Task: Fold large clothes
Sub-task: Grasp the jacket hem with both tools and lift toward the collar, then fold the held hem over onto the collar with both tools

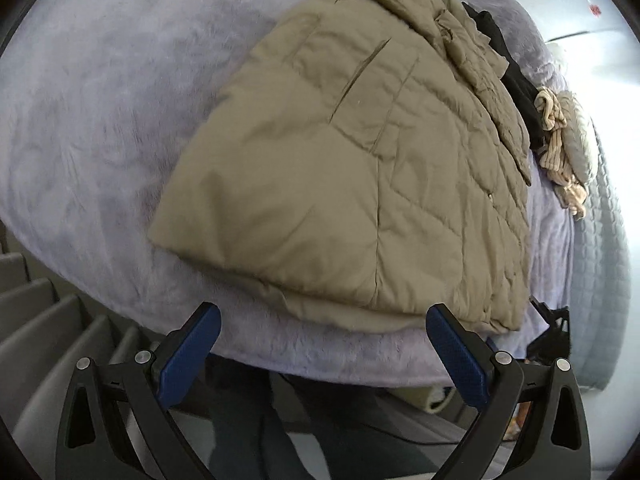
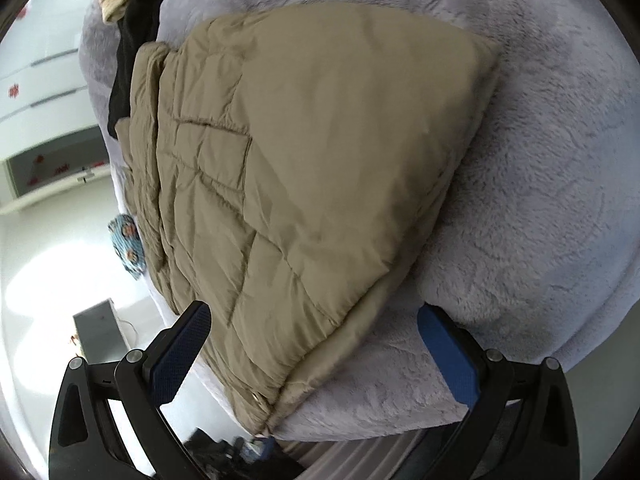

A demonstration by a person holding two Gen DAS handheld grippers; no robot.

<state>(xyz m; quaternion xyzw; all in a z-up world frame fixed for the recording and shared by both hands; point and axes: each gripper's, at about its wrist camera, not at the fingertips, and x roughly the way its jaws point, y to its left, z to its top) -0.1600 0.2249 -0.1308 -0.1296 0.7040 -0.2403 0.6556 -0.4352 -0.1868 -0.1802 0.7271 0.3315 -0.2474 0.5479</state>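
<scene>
The tan quilted jacket (image 1: 360, 168) lies folded on the lavender fleece bed (image 1: 100, 128), filling mid-frame. The left claw (image 1: 320, 344) and right claw (image 2: 316, 344) both gape wide and hold nothing. The jacket's lower corner (image 2: 268, 416) overhangs the bed edge; puffy, slick fabric could spring open or slide off.

- A khaki quilted jacket (image 1: 352, 184) lies folded flat on the bed, its smooth panel on top and stitched squares showing along one side.
- In the left wrist view its rumpled end runs toward 1 o'clock and its hem edge lies at 6 o'clock.
- In the right wrist view the jacket (image 2: 304, 168) fills the centre, one corner reaching 6 o'clock.
</scene>
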